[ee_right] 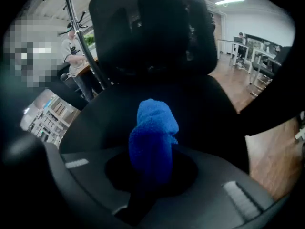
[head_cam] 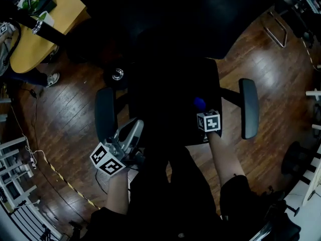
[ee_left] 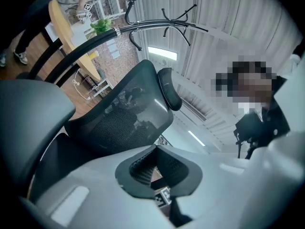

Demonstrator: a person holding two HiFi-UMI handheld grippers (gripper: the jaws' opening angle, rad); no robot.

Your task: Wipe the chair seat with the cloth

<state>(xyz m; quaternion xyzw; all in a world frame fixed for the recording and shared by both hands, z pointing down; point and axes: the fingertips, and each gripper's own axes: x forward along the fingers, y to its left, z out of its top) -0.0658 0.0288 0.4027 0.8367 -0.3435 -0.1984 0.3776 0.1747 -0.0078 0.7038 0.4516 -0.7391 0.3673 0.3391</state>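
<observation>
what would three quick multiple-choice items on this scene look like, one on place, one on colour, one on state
1. Where is the cloth?
A) in a bucket
B) in the right gripper, at the chair seat
C) on a windowsill

2. What colour is the cloth?
A) red
B) white
C) blue

3. How do the right gripper's tongs stand?
A) shut on the cloth
B) wide open, empty
C) shut on a bottle

Key:
1 B, the right gripper view shows it between the tongs with the seat behind.
2 C, it is bright blue in the head and right gripper views.
3 A, the tongs pinch its lower end.
</observation>
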